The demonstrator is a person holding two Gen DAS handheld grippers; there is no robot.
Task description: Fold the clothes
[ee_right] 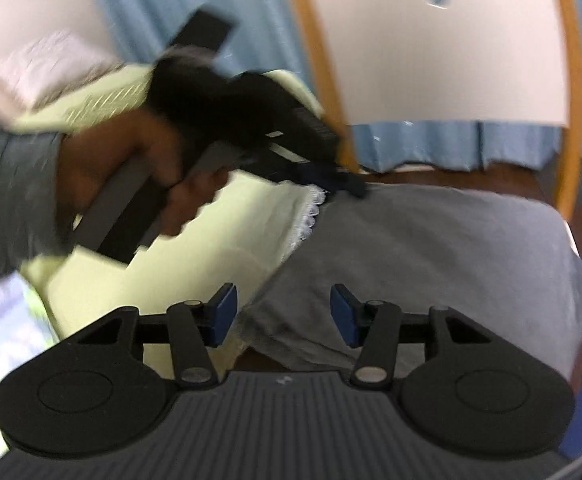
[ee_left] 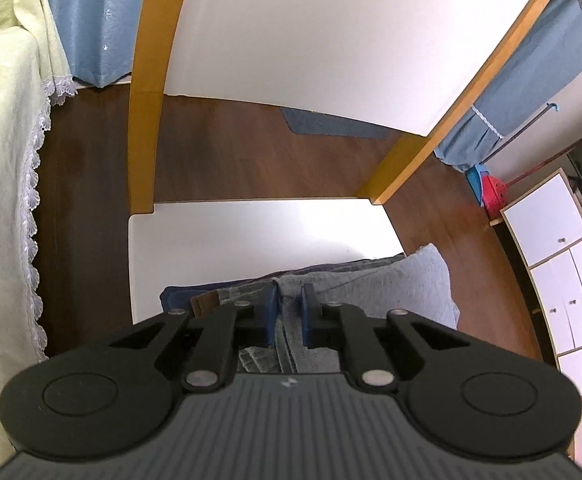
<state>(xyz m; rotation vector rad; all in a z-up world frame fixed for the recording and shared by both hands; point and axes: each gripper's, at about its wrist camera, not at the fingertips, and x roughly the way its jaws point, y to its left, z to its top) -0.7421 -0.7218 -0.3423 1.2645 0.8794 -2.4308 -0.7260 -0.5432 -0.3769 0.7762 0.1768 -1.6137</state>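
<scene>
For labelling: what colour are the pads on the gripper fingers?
Blue pads on black fingers; clearest in the right wrist view.

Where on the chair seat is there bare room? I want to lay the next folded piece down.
The white chair seat is bare across its back strip, between the wooden uprights and the clothes, and along its left edge. The front right is crowded: grey garment and darker folded clothes, where the left gripper pinches cloth.
</scene>
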